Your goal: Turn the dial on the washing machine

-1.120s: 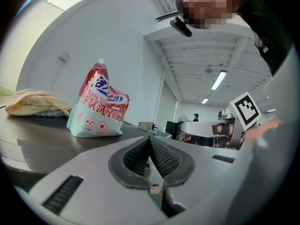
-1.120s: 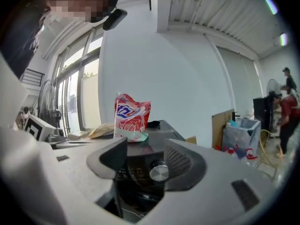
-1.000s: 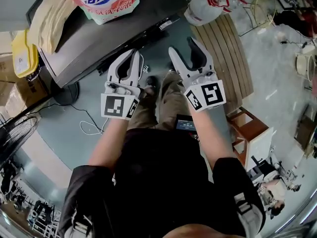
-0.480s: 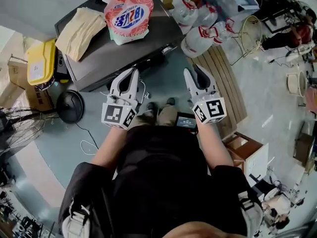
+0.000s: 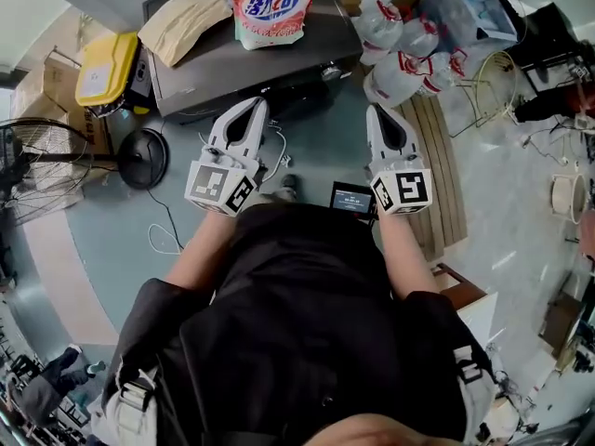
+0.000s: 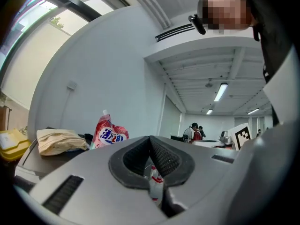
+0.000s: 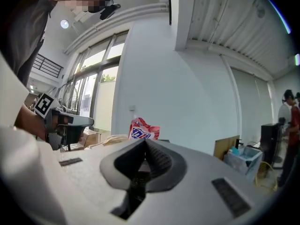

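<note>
The dark grey washing machine (image 5: 232, 68) stands ahead of me, seen from above in the head view, with a small silver dial (image 5: 327, 72) on its front edge at the right. My left gripper (image 5: 255, 106) (image 6: 150, 138) is held level just short of the machine's front, jaws together and empty. My right gripper (image 5: 378, 111) (image 7: 144, 142) hangs to the right of the dial and apart from it. Its jaws have just been closing and now meet with nothing between them.
On the machine's top lie a red and white detergent bag (image 5: 272, 6) (image 6: 108, 134) (image 7: 143, 129), a beige cloth (image 5: 191, 21) and a yellow box (image 5: 107, 68). Large water bottles (image 5: 400, 54) and a wooden pallet (image 5: 446, 175) are at the right. A fan (image 5: 23, 170) stands at the left.
The right gripper's jaws went from wide open to shut. Both grippers rose and drew a little apart, and more of the washing machine's top came into the head view.
</note>
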`<action>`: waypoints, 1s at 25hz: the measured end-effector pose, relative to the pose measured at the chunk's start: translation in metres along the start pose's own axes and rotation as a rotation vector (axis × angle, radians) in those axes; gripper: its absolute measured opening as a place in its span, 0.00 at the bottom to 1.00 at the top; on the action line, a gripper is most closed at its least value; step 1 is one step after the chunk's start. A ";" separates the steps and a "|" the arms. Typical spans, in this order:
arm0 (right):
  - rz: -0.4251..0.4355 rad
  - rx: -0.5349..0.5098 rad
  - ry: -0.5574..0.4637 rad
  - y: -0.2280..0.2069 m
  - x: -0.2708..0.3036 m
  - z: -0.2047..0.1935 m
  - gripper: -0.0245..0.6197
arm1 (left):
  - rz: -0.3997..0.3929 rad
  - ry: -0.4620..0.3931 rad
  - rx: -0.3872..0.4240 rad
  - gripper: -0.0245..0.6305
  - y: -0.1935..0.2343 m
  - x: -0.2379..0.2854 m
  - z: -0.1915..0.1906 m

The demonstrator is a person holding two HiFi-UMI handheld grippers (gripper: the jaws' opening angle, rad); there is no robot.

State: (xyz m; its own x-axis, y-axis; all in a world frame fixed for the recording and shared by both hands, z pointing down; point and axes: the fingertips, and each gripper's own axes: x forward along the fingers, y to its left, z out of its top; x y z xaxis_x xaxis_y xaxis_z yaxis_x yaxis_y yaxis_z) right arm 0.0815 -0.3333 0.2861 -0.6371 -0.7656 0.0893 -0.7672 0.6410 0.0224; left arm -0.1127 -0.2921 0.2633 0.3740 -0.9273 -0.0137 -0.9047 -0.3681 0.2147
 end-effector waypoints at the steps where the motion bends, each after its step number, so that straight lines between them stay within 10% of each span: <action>1: 0.009 -0.004 -0.009 -0.002 -0.005 0.001 0.04 | 0.008 0.003 -0.005 0.03 -0.008 -0.003 -0.001; 25: 0.154 0.089 -0.019 0.051 -0.200 -0.026 0.04 | 0.222 0.034 0.048 0.03 -0.171 -0.187 -0.028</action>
State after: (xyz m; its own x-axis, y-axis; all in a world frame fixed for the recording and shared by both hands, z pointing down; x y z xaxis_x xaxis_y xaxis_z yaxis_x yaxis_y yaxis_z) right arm 0.1722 -0.1460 0.2956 -0.7480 -0.6605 0.0657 -0.6637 0.7438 -0.0785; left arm -0.0220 -0.0537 0.2562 0.1703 -0.9835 0.0617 -0.9739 -0.1585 0.1623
